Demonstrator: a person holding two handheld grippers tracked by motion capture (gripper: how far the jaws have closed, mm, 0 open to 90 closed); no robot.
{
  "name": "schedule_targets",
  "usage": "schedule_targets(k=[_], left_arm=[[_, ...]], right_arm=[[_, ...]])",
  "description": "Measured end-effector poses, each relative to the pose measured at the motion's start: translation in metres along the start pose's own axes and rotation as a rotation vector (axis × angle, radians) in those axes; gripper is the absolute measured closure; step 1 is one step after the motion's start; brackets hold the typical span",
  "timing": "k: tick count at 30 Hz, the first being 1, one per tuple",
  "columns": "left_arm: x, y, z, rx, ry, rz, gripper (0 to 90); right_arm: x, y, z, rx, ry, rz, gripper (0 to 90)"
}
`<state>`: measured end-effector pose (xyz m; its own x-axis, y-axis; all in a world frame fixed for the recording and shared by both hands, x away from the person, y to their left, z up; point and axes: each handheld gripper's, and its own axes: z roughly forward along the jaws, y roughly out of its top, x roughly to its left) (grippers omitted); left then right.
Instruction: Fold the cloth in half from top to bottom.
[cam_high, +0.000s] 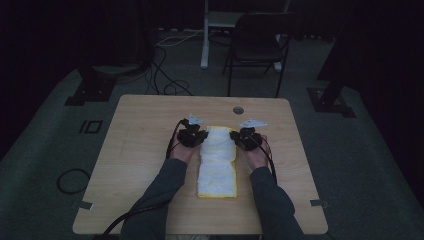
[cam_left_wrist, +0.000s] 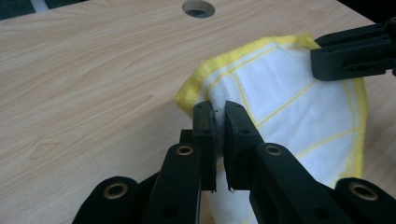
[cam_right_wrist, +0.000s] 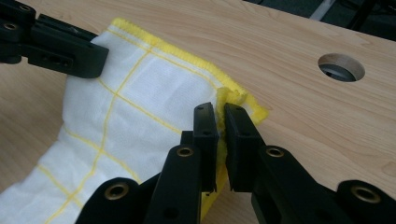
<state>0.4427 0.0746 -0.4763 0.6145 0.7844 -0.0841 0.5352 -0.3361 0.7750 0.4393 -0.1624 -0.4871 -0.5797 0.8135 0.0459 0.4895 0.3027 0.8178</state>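
Right now I have both far corners of the white cloth (cam_high: 218, 161) pinched, one in each tool, and the coming move hangs on how that cloth runs from my grips. My left hand-held gripper (cam_left_wrist: 215, 114) is pressed together on the cloth's far-left corner, and my right hand-held gripper (cam_right_wrist: 220, 115) is pressed together on its far-right corner, the yellow hem bunched between the jaws. From that held edge the cloth stretches back toward me, lying flat in the middle of the bench (cam_high: 145, 150) with its long axis running from the cable hole (cam_high: 238, 110) toward my side. Its near short edge lies well apart from both tools, between my forearms. Each hand is equally close to the far edge, so neither leads. I judge the far end is lifted slightly off the wood, ready to be carried back along that long axis toward the near edge.
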Motion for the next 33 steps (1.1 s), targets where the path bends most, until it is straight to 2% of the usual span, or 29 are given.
schedule_targets(k=[7,12,23,33], left_arm=[[-0.009,-0.004,-0.014,-0.026,-0.010,0.018,84.9],[-0.013,-0.011,-0.024,-0.047,-0.022,0.007,84.8],[-0.022,-0.025,-0.038,-0.058,-0.047,0.004,84.6],[-0.028,-0.029,-0.047,-0.063,-0.059,0.011,84.4]], right_arm=[[0.006,-0.002,-0.013,-0.017,0.007,-0.027,84.3],[0.013,-0.004,-0.021,-0.026,0.013,-0.049,84.3],[0.025,-0.013,-0.036,-0.036,0.030,-0.087,84.2],[0.031,-0.021,-0.045,-0.041,0.044,-0.096,84.1]])
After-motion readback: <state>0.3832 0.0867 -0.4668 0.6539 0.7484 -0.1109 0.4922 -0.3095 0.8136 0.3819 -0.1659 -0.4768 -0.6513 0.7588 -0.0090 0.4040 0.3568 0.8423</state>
